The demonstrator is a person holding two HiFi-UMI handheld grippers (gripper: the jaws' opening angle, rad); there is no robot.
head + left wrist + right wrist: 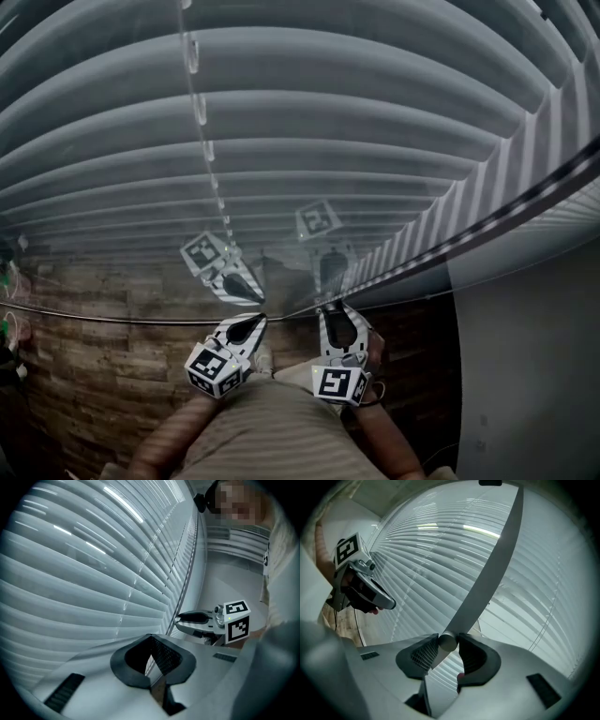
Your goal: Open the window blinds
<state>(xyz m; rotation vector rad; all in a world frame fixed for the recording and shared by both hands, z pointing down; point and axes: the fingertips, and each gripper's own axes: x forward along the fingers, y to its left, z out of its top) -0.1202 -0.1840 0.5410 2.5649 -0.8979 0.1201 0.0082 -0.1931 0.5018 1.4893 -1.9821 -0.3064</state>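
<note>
The right gripper (447, 642) is gripping the lower end of the tilt wand (487, 573), its two pads pressing on the round tip from either side. The wand is slanting up and away across the window blinds (417, 559), whose horizontal slats are lying closed and overlapping. The left gripper (151, 657) is hovering just left of the right one, near the slats, its jaws sitting together with nothing visible between them. Below both, a wood-look floor (94, 347) is showing.
</note>
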